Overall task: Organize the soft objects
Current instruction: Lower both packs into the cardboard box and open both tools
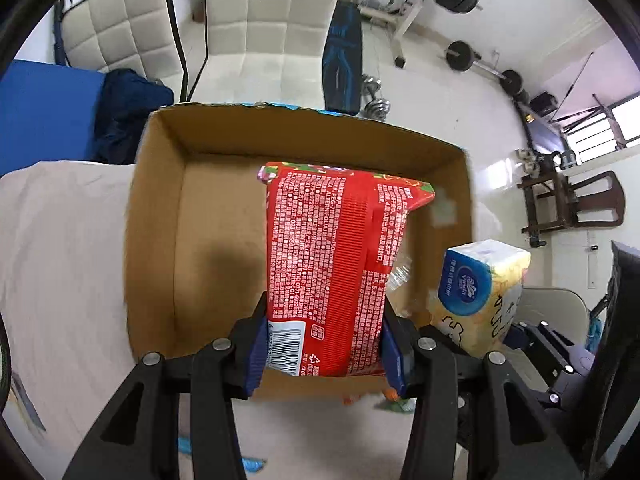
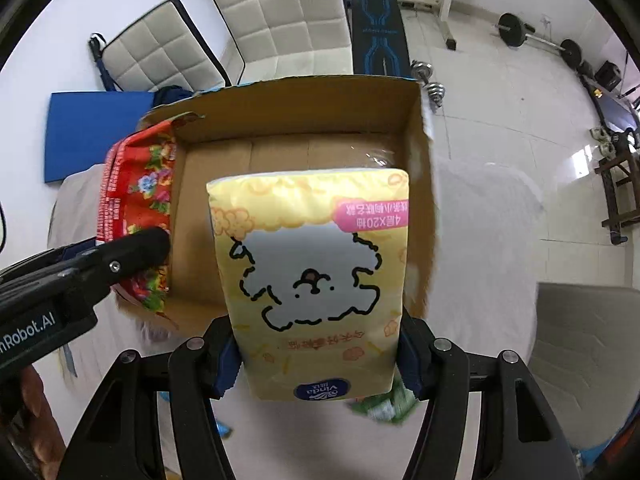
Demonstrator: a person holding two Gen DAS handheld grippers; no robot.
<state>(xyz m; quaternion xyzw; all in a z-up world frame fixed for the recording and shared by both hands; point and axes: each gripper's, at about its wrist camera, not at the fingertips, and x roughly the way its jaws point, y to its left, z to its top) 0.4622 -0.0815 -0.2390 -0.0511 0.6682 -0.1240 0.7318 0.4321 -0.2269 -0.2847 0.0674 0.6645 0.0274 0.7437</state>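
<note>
Two soft packs are in the air over the cardboard box (image 1: 160, 216), one in each tongs. Left tongs (image 1: 324, 344) are clenched on the red pack (image 1: 320, 248), blue pads pressing its two long sides near the barcode end; the pack hangs down into the box mouth, its far end tilted toward the right wall. Right tongs (image 2: 320, 360) are clamped on the yellow tissue pack (image 2: 312, 264) with the drawn dog, again at the near end, sides pinched between the pads. In the right wrist view the red pack (image 2: 136, 200) shows at the box's left wall (image 2: 178, 208), with the left tongs' black finger across it.

Handling, as a judgement: both look light, plastic-wrapped and squashy. The film is glossy, so likely slick; the red pack's ribbed middle may give better bite. A grip at one end lets the free end droop and swing, as the red pack's tilt suggests. Taking hold across the narrow sides nearer the middle would steady it. Nothing fragile; a firm squeeze should do no harm beyond creasing.

Box sits on a pale cloth-covered surface (image 1: 60, 240); its floor appears bare apart from some clear wrapping (image 1: 400, 272) by the right wall.
</note>
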